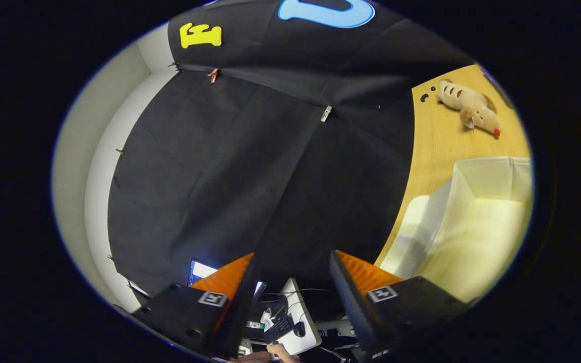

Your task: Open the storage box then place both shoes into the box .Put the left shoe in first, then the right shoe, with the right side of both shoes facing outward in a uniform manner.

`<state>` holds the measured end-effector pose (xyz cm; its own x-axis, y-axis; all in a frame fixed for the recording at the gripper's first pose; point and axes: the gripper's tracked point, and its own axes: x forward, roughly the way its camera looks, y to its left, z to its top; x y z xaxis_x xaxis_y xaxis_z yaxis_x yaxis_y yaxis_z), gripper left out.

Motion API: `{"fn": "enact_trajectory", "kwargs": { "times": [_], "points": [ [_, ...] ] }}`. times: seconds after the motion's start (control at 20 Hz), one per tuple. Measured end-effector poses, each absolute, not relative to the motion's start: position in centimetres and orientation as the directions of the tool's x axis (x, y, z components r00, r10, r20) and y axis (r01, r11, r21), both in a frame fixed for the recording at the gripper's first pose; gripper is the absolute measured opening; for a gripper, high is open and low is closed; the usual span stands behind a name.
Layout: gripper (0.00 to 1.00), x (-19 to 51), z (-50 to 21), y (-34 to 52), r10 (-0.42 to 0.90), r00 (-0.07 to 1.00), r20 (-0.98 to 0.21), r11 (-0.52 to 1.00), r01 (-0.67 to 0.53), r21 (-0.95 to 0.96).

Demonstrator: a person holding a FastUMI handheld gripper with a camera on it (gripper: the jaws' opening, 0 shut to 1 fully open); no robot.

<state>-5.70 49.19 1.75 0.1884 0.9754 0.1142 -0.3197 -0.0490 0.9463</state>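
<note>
Tool (293,282) released, fingers spread apart with nothing between, aimed at the black cloth wall (250,166). Storage box (477,222) off to the right beyond the fingers, pale, on the wooden desk (437,136), partly cut off, hard to tell whether open. Plush toy (469,107) lying farther along the desk, well apart.

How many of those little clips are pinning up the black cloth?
2 clear ones: a reddish clip along the upper seam, and a pale clip further along it, toward the wooden table. Tiny pins along the cloth's edge may be more. The gripper is open, holding nothing.
</note>
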Motion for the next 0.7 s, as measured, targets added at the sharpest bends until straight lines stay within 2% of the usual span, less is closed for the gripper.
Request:
{"fn": "enact_trajectory", "kwargs": {
  "times": [0.05,0.1,0.5,0.7],
  "points": [
    [0.95,-5.6,1.6,48.2,0.973,0.203,0.106,-0.032,-0.338,0.941],
    [0.96,-5.6,1.2,47.1,0.972,0.217,0.095,-0.012,-0.356,0.934],
    [0.97,-6.6,-2.5,34.9,0.929,0.369,-0.033,0.213,-0.457,0.864],
    [0.97,-6.3,-4.9,27.4,0.857,0.504,-0.11,0.36,-0.431,0.827]
  ]
}}
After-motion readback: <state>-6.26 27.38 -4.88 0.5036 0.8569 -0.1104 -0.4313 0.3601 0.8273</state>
